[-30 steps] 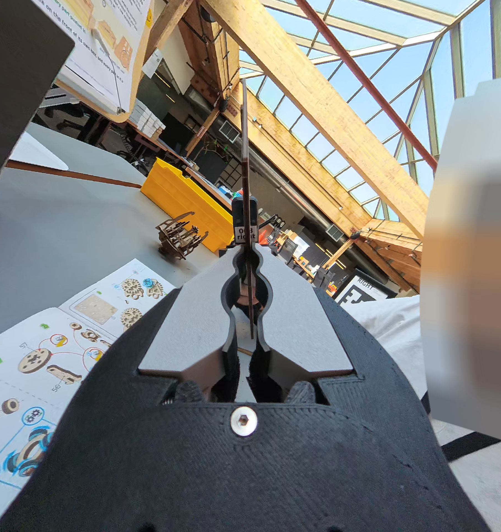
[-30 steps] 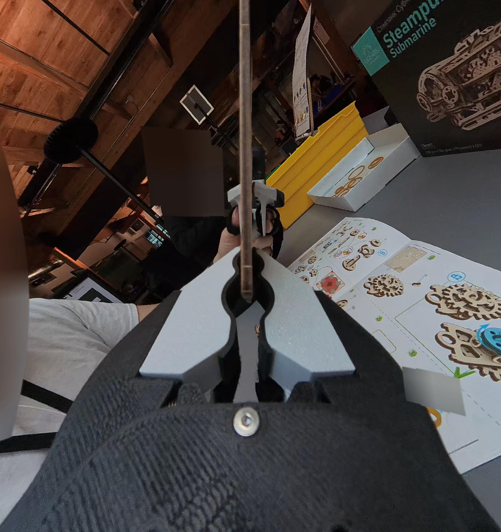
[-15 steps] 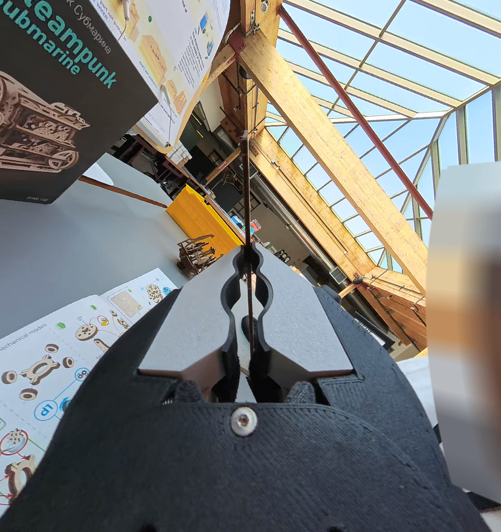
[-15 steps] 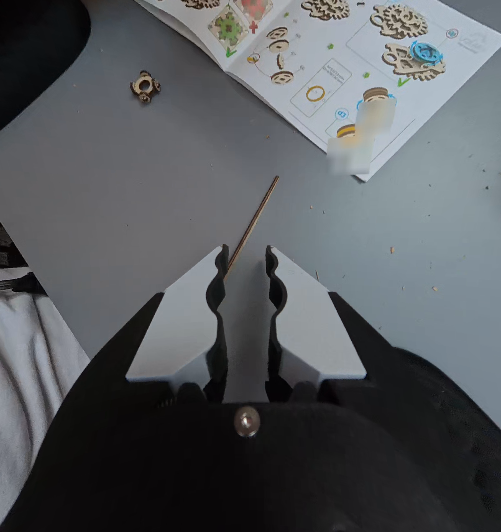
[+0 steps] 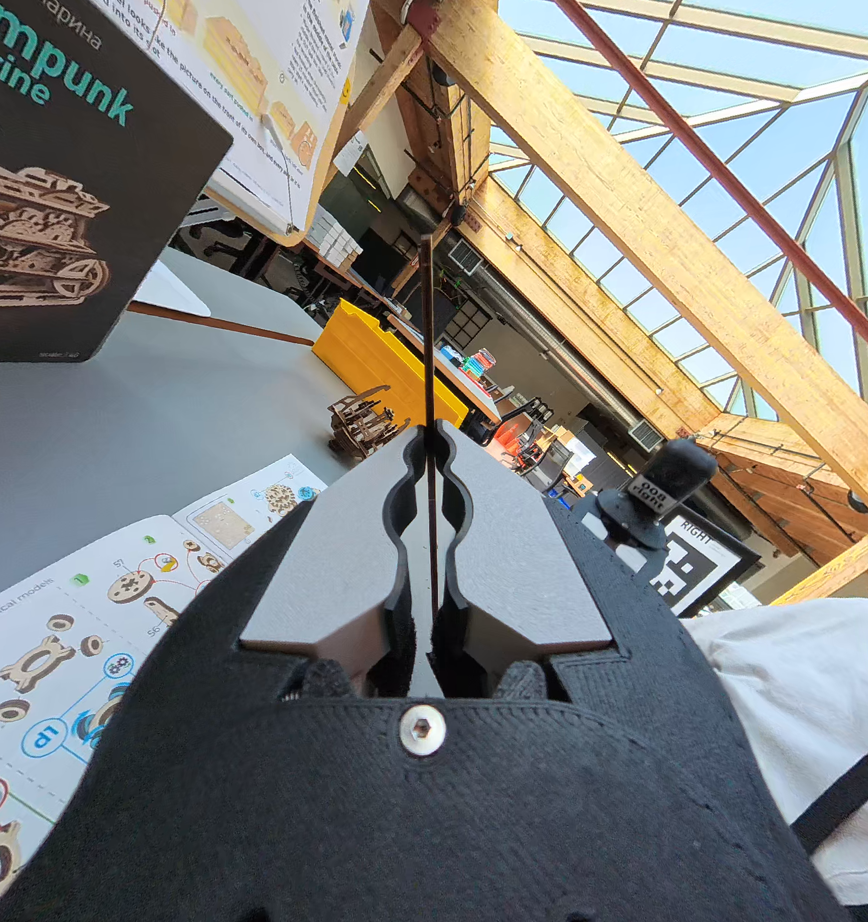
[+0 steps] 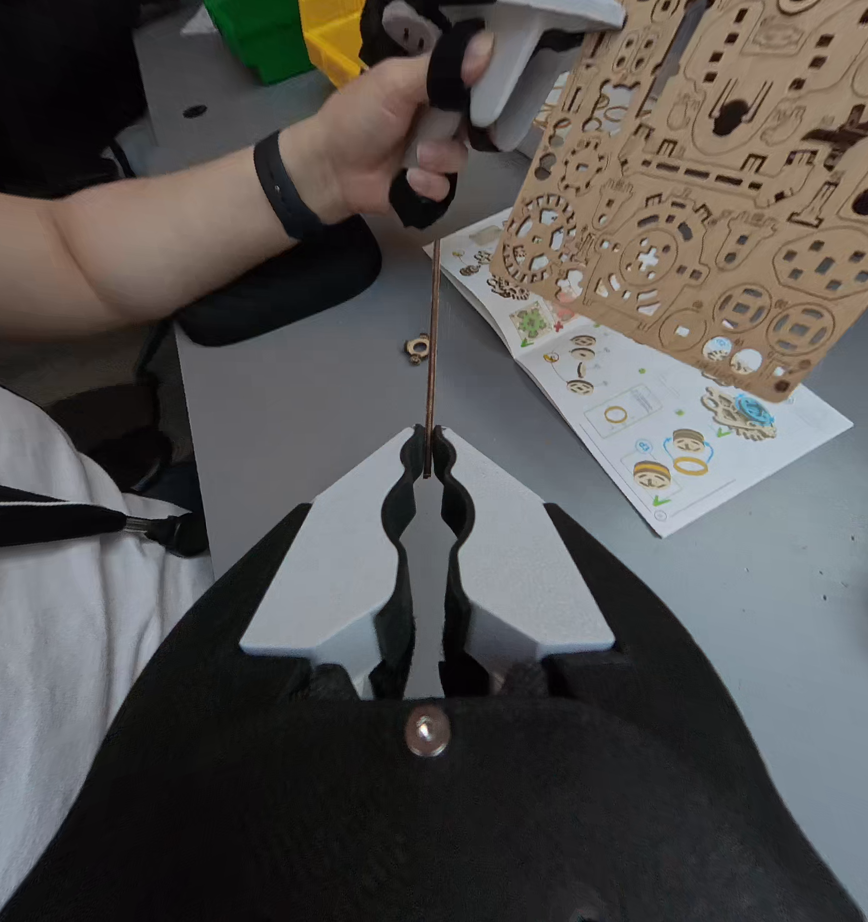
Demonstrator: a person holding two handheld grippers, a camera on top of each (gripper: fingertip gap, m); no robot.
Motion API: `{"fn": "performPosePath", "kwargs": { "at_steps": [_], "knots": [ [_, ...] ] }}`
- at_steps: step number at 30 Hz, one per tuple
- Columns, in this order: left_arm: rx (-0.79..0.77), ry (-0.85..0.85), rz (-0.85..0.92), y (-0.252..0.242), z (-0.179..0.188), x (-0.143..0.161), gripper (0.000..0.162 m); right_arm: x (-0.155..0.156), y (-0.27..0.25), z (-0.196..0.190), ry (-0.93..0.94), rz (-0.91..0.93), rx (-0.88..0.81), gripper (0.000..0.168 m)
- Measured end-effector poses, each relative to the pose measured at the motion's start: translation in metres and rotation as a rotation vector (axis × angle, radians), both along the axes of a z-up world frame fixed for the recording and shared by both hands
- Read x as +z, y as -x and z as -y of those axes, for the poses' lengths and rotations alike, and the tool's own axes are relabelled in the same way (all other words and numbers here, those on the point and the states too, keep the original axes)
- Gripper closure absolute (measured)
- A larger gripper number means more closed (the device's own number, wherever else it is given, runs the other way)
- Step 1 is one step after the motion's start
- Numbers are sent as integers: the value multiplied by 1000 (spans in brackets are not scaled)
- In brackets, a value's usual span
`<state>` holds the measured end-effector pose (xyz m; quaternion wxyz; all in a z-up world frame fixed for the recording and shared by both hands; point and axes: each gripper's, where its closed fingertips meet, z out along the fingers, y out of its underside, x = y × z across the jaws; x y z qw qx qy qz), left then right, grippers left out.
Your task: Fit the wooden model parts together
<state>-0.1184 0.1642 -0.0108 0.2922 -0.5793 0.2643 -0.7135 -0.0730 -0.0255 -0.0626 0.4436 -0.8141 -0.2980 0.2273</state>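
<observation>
My left gripper (image 5: 428, 431) is shut on a thin laser-cut wooden parts sheet (image 5: 427, 324), seen edge-on as a dark line rising from the jaws. In the right wrist view the sheet (image 6: 751, 65) hangs at the upper right above the table, with a hand on the left gripper's white body (image 6: 502, 75). My right gripper (image 6: 427, 431) is shut at its tips on a thin wooden strip (image 6: 432, 339) that points away toward that hand. The right gripper's black handle (image 5: 671, 474) shows at the right in the left wrist view.
An open instruction booklet (image 6: 646, 424) lies on the grey table (image 6: 297, 449), with a small wooden ring part (image 6: 417, 346) beside it. A partly built wooden model (image 5: 362, 424), a yellow bin (image 5: 372, 349) and the dark kit box (image 5: 73, 199) stand farther back. A black pad (image 6: 282, 289) lies under the forearm.
One second ago my right gripper was shut on the sheet's edge. Half a second ago it was open over the strip on the table. Now it is shut on the strip. The left keeps the sheet.
</observation>
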Motion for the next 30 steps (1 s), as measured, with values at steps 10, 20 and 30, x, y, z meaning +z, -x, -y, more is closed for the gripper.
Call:
{"fn": "performPosePath", "kwargs": {
  "at_steps": [10, 20, 30],
  "knots": [
    [18, -118, -117, -19, 15, -14, 162, 7, 5, -83, 139, -111, -106, 167],
    [40, -163, -164, -25, 20, -20, 162, -4, 4, -90, 185, -63, -175, 167],
    [75, -244, -224, -30, 25, -24, 162, -13, 3, -84, 231, -8, -206, 168]
  ]
}}
